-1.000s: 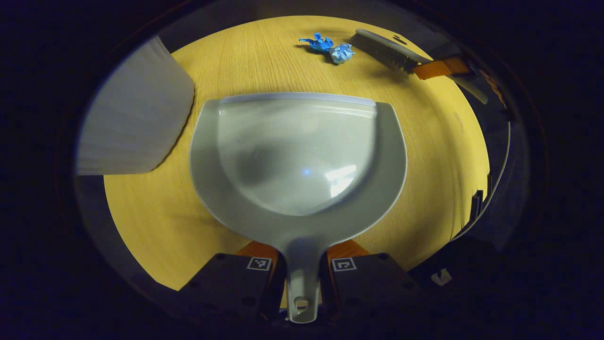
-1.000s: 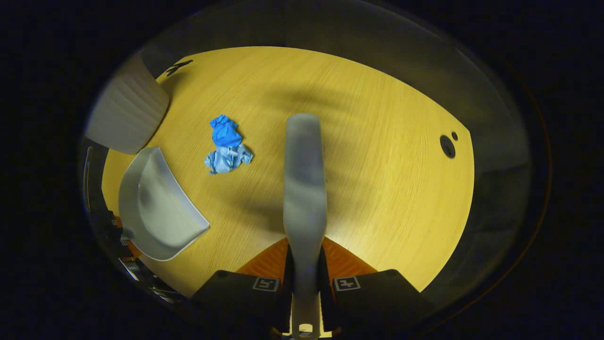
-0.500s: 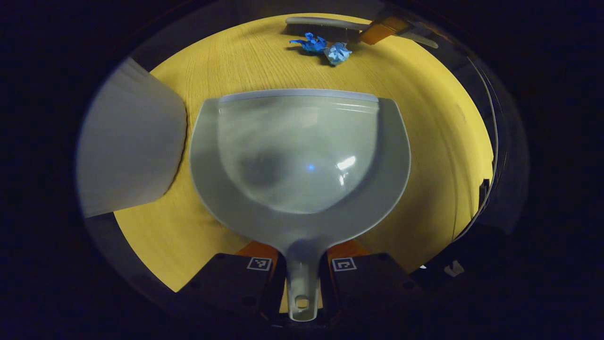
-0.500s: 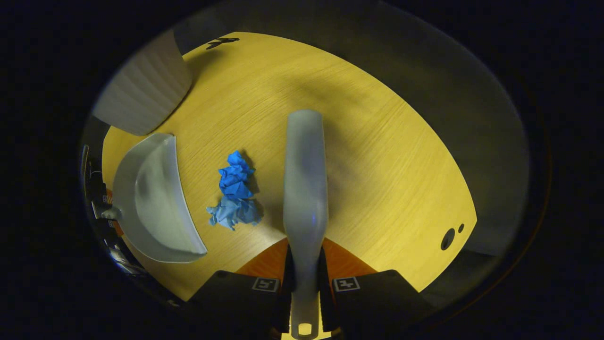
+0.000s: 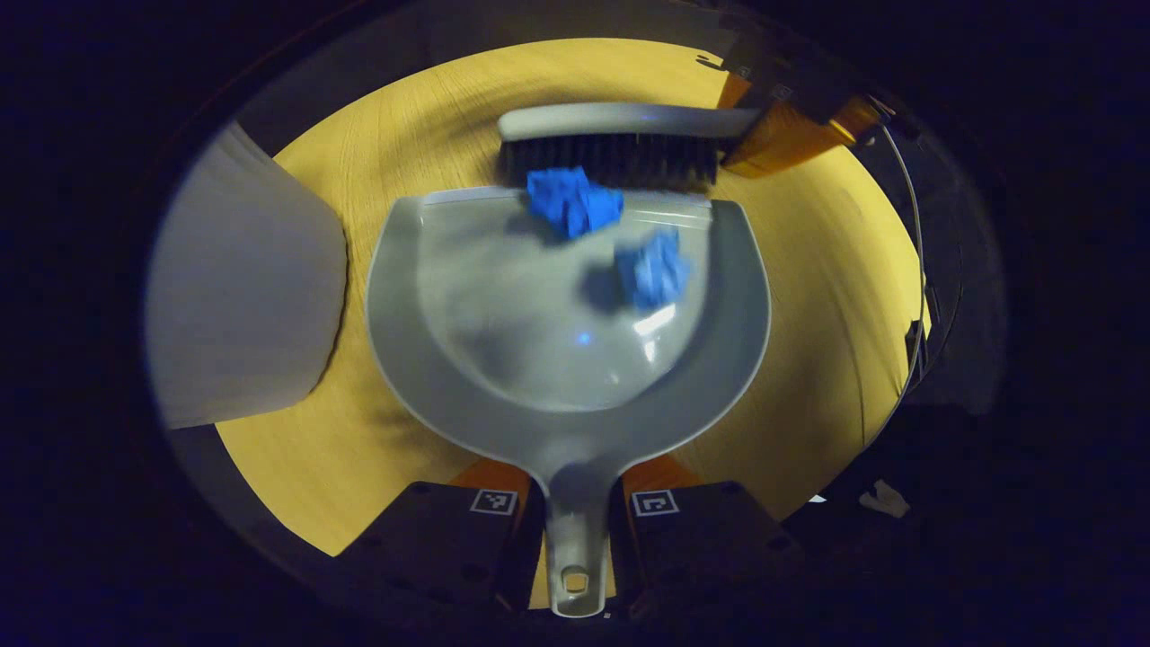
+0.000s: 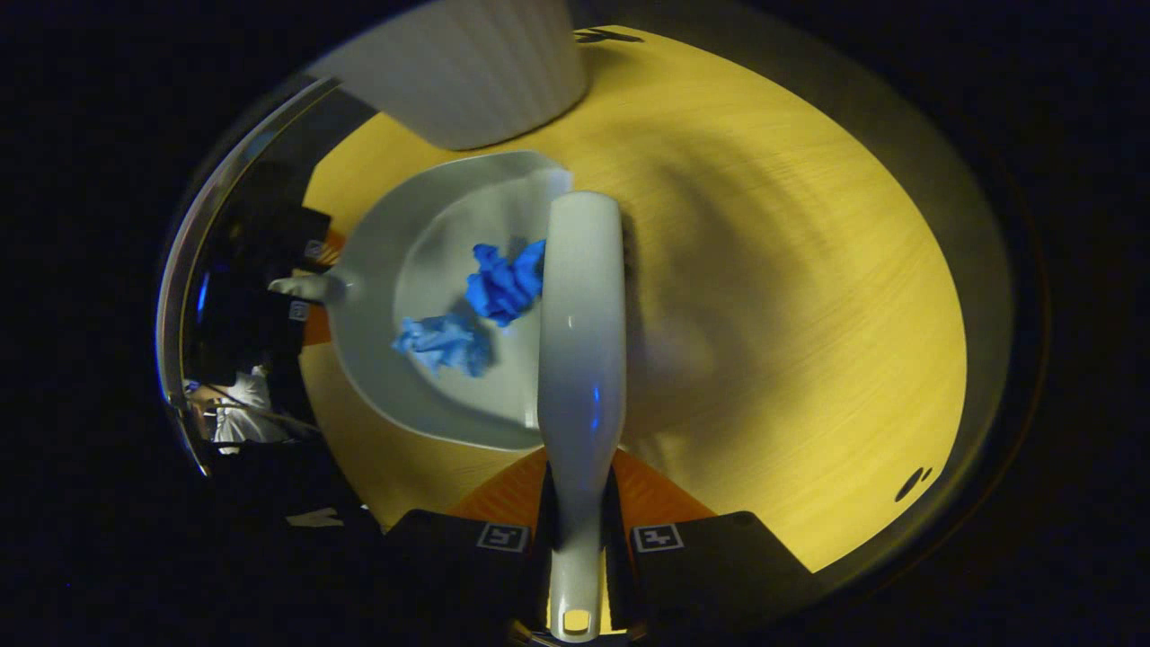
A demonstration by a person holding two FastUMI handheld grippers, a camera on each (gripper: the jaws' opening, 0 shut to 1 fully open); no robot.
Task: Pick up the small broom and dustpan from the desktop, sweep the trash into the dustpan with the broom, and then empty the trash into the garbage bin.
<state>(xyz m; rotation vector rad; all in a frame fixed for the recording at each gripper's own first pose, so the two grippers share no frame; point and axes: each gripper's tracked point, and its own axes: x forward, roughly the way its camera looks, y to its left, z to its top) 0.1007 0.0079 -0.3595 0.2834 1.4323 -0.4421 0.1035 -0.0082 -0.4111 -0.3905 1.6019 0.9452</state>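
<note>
In the left gripper view we see the bin (image 5: 243,288) at the left, standing on the desk (image 5: 835,296) close beside the dustpan (image 5: 422,359). Our left gripper (image 5: 575,503) squeezes the dustpan's handle from both sides and holds the pan flat on the desk, mouth pointing away from us. Two blue paper balls (image 5: 572,199) are in the pan: one sits at the front lip, touching the bristles, and the other (image 5: 653,267) is farther in, to the right. The broom (image 5: 620,144) lies across the pan's mouth with its bristles pointing down at the lip. At the right end of the broom we see the other gripper holding it. In the right gripper view the bin (image 6: 467,72) is at the top left, the pan (image 6: 377,270) is below it with both balls inside, and our right gripper (image 6: 579,530) is clamped on the broom handle (image 6: 579,359), which runs straight up the middle.
</note>
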